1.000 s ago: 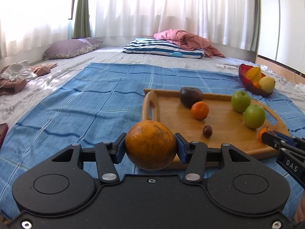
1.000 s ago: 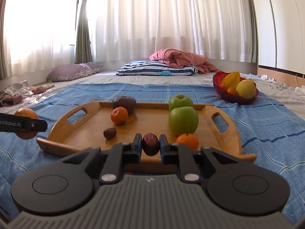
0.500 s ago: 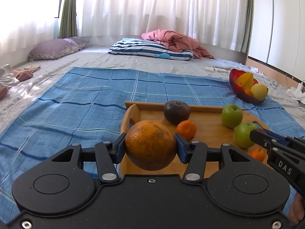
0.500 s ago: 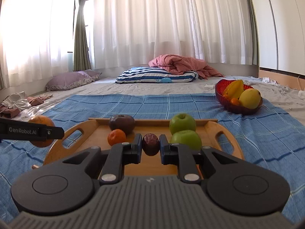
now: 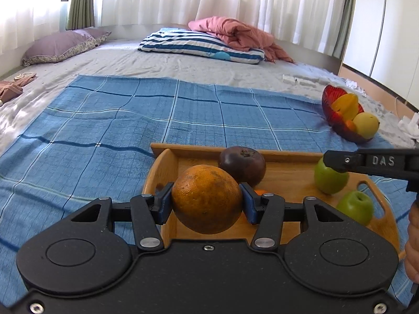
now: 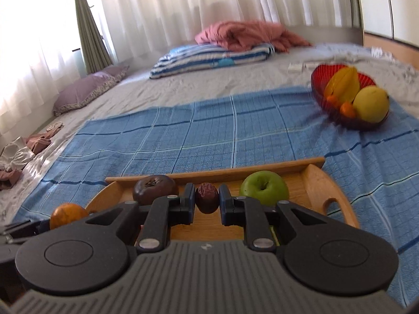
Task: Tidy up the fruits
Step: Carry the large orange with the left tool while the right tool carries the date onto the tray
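My left gripper [image 5: 207, 205] is shut on a large orange [image 5: 207, 198] and holds it above the left end of the wooden tray [image 5: 167, 167]. My right gripper [image 6: 207, 201] is shut on a small dark red date [image 6: 207, 201] above the tray [image 6: 316, 183]. On the tray lie a dark purple fruit [image 5: 242, 164], two green apples [image 5: 330, 180] and a small orange [image 5: 259, 191], mostly hidden. The right gripper's arm [image 5: 371, 162] crosses the left wrist view. A red bowl [image 6: 348, 120] with yellow fruit stands far right.
The tray rests on a blue checked cloth [image 5: 131, 120] spread over a bed. A striped pillow [image 5: 199, 44], a pink blanket [image 5: 235, 31] and a purple pillow [image 5: 62, 47] lie at the back. Clothes [image 6: 15, 157] lie at the left edge.
Both grippers have risen and moved forward over the tray with their fruit still held. The right gripper has tilted and turned toward the red bowl.
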`<state>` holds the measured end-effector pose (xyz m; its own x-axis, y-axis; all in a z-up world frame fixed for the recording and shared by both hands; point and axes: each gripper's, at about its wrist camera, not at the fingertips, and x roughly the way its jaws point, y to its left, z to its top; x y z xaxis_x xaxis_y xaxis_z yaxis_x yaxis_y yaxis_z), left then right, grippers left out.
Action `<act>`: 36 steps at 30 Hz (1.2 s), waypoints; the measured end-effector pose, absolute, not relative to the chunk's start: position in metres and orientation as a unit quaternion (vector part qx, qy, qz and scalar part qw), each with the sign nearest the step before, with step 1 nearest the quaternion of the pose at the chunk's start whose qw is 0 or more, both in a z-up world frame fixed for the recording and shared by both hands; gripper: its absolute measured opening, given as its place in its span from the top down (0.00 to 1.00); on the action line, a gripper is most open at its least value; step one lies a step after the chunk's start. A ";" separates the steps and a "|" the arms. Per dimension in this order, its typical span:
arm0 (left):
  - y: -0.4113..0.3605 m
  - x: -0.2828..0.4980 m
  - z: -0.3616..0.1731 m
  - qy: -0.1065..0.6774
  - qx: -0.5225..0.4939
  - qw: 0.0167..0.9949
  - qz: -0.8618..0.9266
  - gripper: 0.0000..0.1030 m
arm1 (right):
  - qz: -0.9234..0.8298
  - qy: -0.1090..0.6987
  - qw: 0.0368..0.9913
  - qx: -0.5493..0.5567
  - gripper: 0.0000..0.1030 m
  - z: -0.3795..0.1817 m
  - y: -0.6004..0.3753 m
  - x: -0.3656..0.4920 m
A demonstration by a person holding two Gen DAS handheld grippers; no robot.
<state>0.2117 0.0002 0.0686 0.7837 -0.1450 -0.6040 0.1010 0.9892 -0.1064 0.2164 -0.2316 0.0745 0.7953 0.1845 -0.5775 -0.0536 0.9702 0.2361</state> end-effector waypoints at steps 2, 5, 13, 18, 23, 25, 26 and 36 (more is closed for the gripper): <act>-0.001 0.224 0.065 0.329 -0.039 0.941 -0.066 0.51 | 0.062 0.335 0.933 0.113 0.78 0.070 -0.231 0.232; -0.001 0.240 0.060 0.343 -0.051 0.936 -0.066 0.51 | 0.058 0.362 0.923 0.121 0.78 0.063 -0.230 0.248; 0.002 0.268 0.044 0.367 -0.061 0.927 -0.052 0.51 | 0.053 0.384 0.916 0.105 0.78 0.049 -0.218 0.265; 0.001 0.278 0.041 0.370 -0.058 0.926 -0.049 0.51 | 0.051 0.392 0.914 0.093 0.78 0.044 -0.212 0.271; 0.001 0.281 0.040 0.367 -0.059 0.927 -0.047 0.51 | 0.054 0.397 0.912 0.081 0.78 0.042 -0.206 0.272; 0.003 0.283 0.040 0.365 -0.061 0.928 -0.049 0.51 | 0.053 0.401 0.911 0.080 0.78 0.040 -0.204 0.273; 0.003 0.284 0.040 0.365 -0.062 0.928 -0.049 0.51 | 0.052 0.402 0.911 0.079 0.77 0.039 -0.204 0.274; 0.005 0.292 0.036 0.354 -0.069 0.932 -0.042 0.51 | 0.038 0.396 0.913 0.086 0.77 0.032 -0.203 0.284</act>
<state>0.2922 0.0049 0.0359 0.7459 -0.1265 -0.6539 0.0292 0.9870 -0.1577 0.2842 -0.2030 0.0316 0.6830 0.1384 -0.7172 -0.0017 0.9822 0.1879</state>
